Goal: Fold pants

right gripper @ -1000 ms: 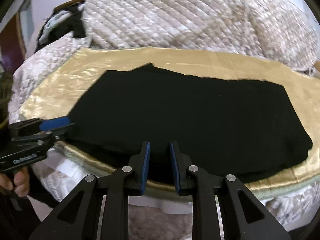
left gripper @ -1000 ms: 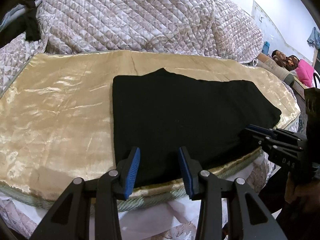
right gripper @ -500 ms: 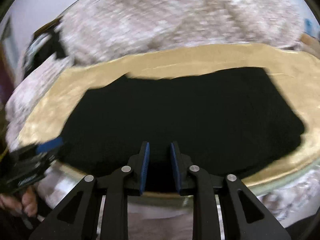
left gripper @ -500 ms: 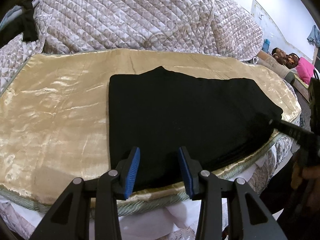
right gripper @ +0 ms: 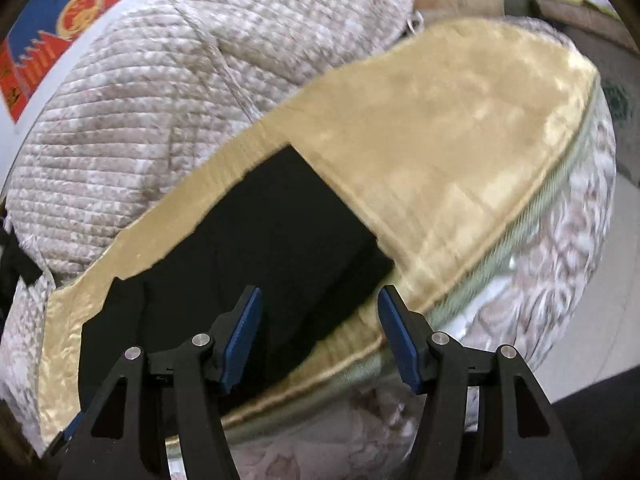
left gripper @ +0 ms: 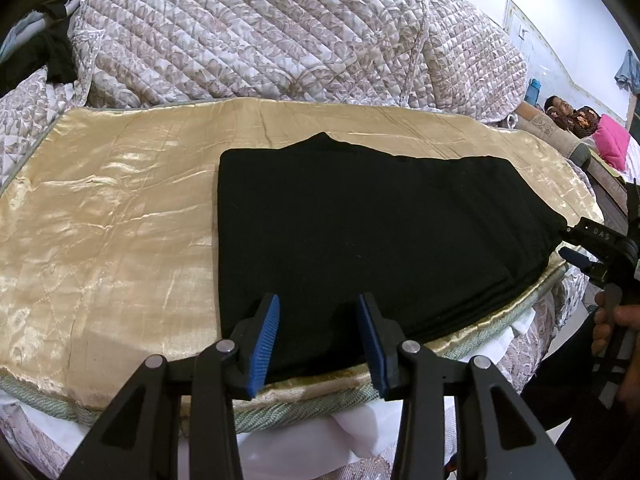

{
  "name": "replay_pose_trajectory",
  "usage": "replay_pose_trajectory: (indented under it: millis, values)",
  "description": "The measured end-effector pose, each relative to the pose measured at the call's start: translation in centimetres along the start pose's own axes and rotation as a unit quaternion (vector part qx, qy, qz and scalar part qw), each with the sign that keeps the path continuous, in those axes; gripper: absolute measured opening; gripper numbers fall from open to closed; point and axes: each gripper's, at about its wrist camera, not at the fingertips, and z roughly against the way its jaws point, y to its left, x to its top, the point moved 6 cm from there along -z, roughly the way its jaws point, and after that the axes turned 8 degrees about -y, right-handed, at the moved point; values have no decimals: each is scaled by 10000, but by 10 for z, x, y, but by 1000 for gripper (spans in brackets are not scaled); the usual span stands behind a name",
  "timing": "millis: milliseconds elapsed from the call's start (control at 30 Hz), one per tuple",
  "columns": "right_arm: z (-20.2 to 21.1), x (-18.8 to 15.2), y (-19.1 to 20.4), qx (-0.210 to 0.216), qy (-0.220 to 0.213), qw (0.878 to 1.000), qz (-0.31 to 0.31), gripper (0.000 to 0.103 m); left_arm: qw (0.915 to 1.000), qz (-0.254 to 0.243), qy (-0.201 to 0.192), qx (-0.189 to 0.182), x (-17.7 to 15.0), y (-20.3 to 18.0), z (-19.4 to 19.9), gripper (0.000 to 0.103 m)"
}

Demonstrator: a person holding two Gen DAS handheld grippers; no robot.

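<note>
Since the earlier frame, right gripper [right gripper: 320,336] has rolled and swung toward the right end of the folded black pants [left gripper: 372,232]; its jaws have just been opening, empty. Left gripper [left gripper: 318,340], lower centre, hangs part-open, holding nothing. Pants lie on the shiny gold satin cover [left gripper: 108,220].

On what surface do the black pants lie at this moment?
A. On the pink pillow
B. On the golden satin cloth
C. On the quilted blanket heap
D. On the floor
B: the black pants lie flat, already folded over, on the golden satin cloth, while the quilted blanket heap is behind them and does not carry them.
</note>
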Motion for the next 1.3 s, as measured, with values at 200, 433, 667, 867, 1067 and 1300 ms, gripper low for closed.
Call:
replay_pose_trajectory:
  millis: [200, 433, 667, 867, 1067, 1300]
  values:
    - [-7, 0, 2, 193, 48, 9998, -93, 65, 10000, -8, 1, 0, 0, 1, 0, 43]
    - [-17, 12, -4, 330, -187, 9982, -473, 65, 10000, -2, 6, 4, 0, 2, 0, 43]
    - [-27, 25, 3, 438, -96, 9978, -479, 23, 10000, 60, -51, -25, 3, 1, 4, 43]
    - [-2, 48, 54, 1083, -283, 9937, 92, 20, 9989, 337, -270, 187, 15, 16, 12, 43]
    - [29, 50, 147, 2057, -271, 9742, 892, 20, 9955, 698, -340, 538, 18, 45, 16, 43]
    - [43, -16, 242, 2958, 241, 9359, 1897, 20, 9881, 1095, -334, 1023, 12, 82, 22, 43]
